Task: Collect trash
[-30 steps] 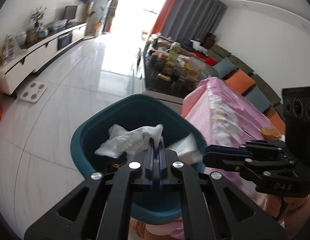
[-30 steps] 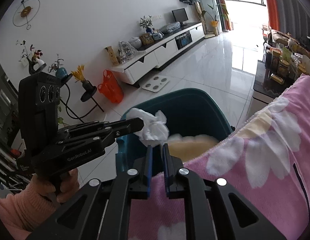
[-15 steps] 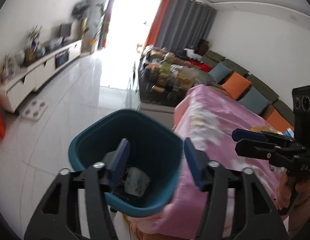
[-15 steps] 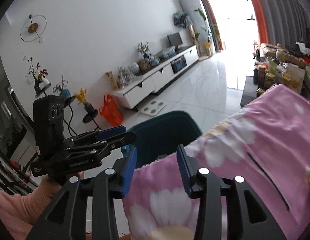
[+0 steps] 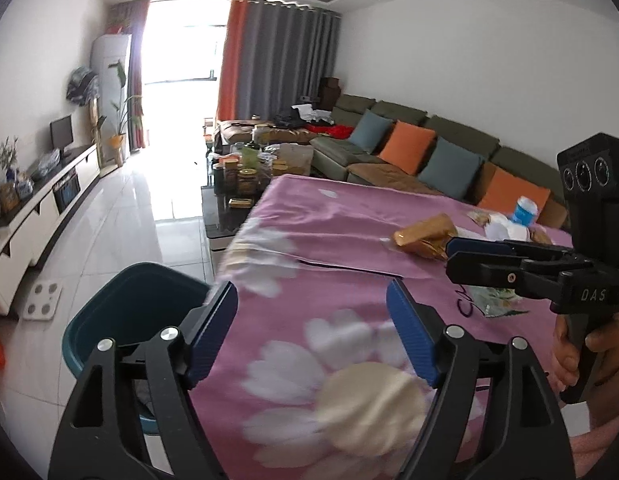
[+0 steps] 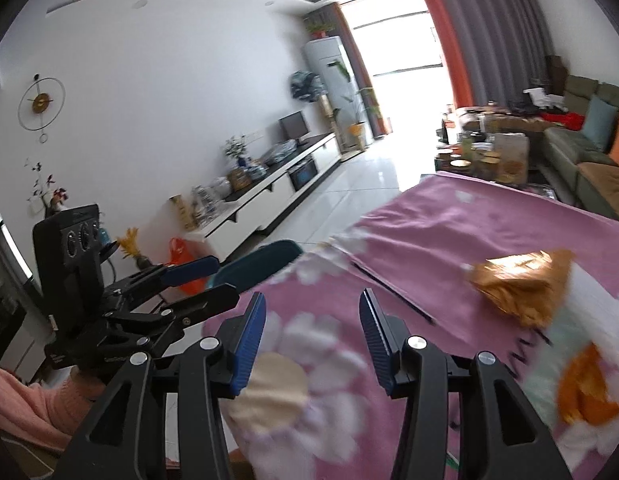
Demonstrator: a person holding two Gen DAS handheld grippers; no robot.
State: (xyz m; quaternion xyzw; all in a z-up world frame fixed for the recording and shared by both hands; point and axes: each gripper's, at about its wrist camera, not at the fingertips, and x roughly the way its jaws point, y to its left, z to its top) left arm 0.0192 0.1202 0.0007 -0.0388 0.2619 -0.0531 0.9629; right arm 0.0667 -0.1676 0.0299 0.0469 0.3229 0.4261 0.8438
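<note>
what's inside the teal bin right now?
Mostly hidden. The left wrist view shows only the dark upper inner wall of the teal bin; the left gripper frame and the pink floral cloth cover its floor. Contents cannot be seen.

A table with a pink flowery cloth [image 5: 349,216] fills the space under and ahead of both tongs. On it, ahead and to the right of the tongs, lies a shiny gold wrapper [image 6: 517,284]. Nearer, also to the right, lies a flat pale green packet [image 5: 495,304]. Far off to the right sit white crumpled bits [image 5: 501,230] and a blue and white cup [image 5: 523,209]. A teal bin [image 5: 121,300] stands on the shiny floor [image 5: 121,216], left of the tongs, just beside the table.
</note>
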